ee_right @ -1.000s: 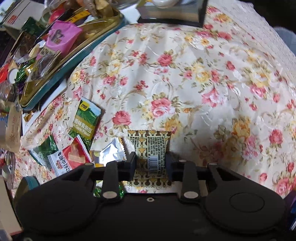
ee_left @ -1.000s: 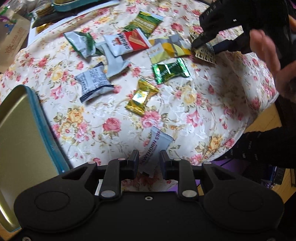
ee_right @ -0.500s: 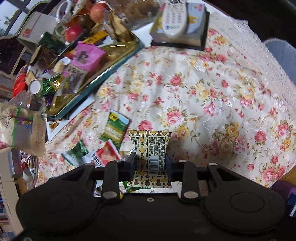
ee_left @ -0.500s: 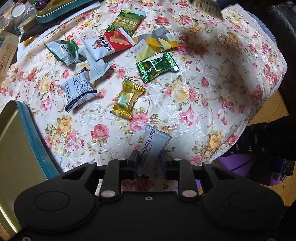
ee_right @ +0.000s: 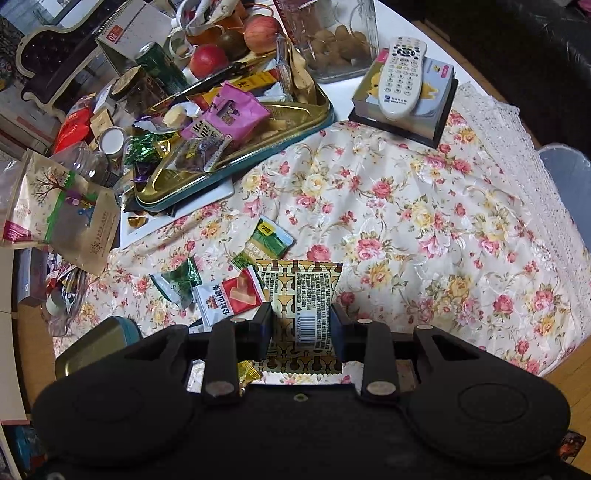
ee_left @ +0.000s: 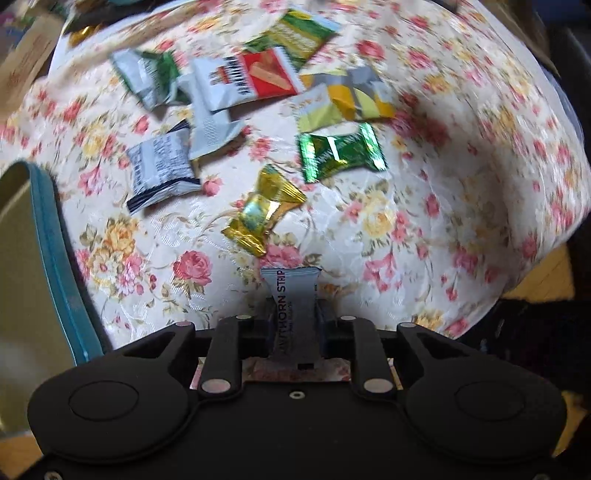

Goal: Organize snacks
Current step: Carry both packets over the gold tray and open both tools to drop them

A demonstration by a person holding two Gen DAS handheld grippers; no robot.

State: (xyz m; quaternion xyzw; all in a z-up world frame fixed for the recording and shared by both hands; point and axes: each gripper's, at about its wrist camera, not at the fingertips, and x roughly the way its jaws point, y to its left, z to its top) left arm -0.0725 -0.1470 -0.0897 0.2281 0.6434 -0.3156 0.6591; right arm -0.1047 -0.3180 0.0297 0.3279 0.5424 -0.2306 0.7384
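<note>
The left tool [ee_left: 293,325] points down at the flowered surface [ee_left: 424,221] with its fingers pressed onto a grey hawthorn strip packet [ee_left: 291,306], which stands upright between them. Just ahead of that tool lies a gold foil candy [ee_left: 260,212]; further ahead and a little right, a green foil candy [ee_left: 340,155], and beyond it a yellow-and-grey packet [ee_left: 343,99]. Ahead and left lie a white packet with a dark edge [ee_left: 160,171], a red-and-white cracker packet [ee_left: 245,79], a green-and-silver packet [ee_left: 146,75] and a green pea packet [ee_left: 295,33] — the whole view is blurred. Beside the tool on its left stands a teal-rimmed tin lid [ee_left: 33,258].

The right tool [ee_right: 301,325] pinches a gold patterned packet [ee_right: 301,291], barcode side up, well above the surface. Far ahead and left of this tool sits a gold tray with a teal rim [ee_right: 236,158], piled with snacks, a pink packet [ee_right: 231,116] on top. Ahead and right, a white remote control [ee_right: 400,75] rests on a stack of boxes [ee_right: 432,107].
</note>
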